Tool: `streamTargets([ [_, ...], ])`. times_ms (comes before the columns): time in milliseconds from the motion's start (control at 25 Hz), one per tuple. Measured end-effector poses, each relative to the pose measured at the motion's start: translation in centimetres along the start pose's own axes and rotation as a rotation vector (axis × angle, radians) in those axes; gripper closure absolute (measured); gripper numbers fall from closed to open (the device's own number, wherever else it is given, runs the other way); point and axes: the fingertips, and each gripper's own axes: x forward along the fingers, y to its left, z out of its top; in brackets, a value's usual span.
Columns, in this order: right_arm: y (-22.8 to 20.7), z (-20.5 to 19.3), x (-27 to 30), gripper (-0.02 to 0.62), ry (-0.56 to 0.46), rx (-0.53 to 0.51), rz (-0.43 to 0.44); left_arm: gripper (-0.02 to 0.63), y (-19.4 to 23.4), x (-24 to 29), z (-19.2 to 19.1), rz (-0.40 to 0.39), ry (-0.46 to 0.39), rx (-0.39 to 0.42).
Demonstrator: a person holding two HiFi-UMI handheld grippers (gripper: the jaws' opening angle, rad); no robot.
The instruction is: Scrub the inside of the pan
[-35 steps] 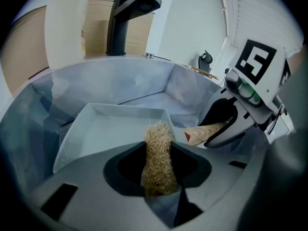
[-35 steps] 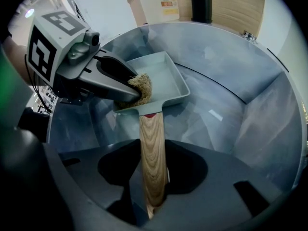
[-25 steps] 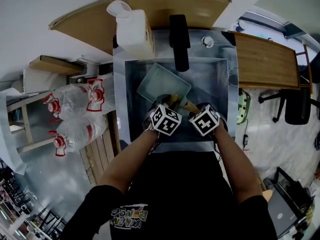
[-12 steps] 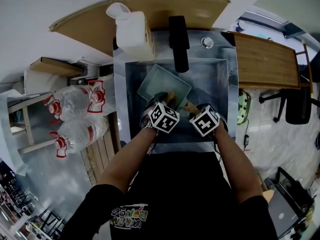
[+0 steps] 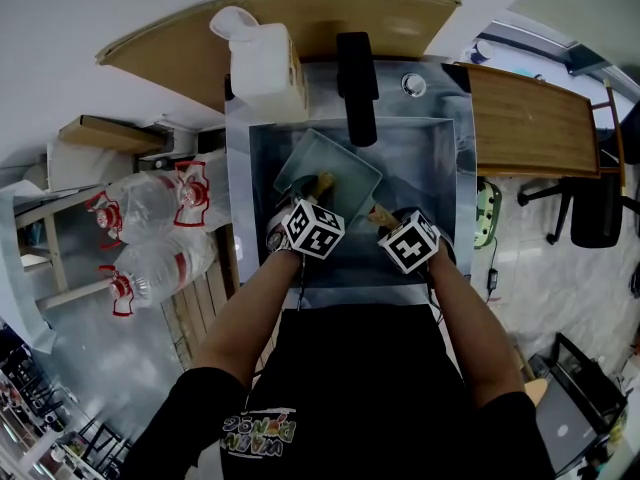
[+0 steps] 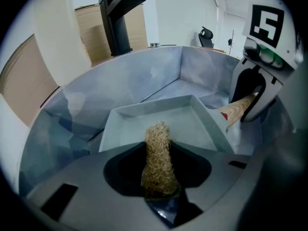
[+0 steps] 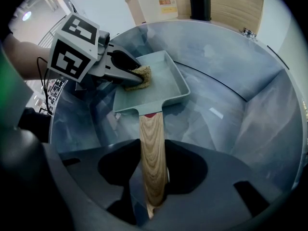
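Sink time: a stainless steel sink [image 5: 432, 158] with smooth, dull grey walls is set into a curved wooden bench [image 5: 400, 16]. A matte black faucet [image 5: 357, 83] arches over it, and a white plastic jug [image 5: 265, 63] stands at its back left corner.

Down in the basin lies the pale grey-green rectangular pan [image 7: 161, 83], shallow and flat-bottomed with low sloped walls. It sits on a diagonal in the head view. Its rounded, light-grained wooden handle [image 7: 153, 158] has a red patch where it meets the pan and points back toward the person.

The right tongs [image 6: 244, 109] are clamped on that handle; in the right gripper view the wood runs straight down between the two dark jaws.

The left tongs [image 7: 130, 77] are clenched on a tan, coarse, fibrous scrubber [image 6: 158, 153], a rough stubby wad that sticks out past the jaw tips. It reaches over the near wall into the pan's inside, close to the left wall. It looks to be down on the pan floor, though the angle makes contact hard to confirm.

Both grippers carry white cubes with black square markers, side by side over the near half of the sink.
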Motion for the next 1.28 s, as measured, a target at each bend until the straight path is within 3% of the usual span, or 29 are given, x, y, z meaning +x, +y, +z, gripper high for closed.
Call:
streamTargets([
  [560, -0.2, 0.0, 0.1, 0.436, 0.018, -0.005, 0.000, 0.462, 3.1, 0.1, -0.5, 0.104, 0.005, 0.013],
  [920, 0.0, 0.0, 0.1, 0.436, 0.023, -0.006, 0.010, 0.462, 5.6, 0.5, -0.8, 0.214, 0.067, -0.070],
  [1280, 0.0, -0.1, 0.1, 0.436, 0.031, -0.004, 0.027, 0.460, 5.7, 0.3, -0.5, 0.196, 0.065, -0.107],
])
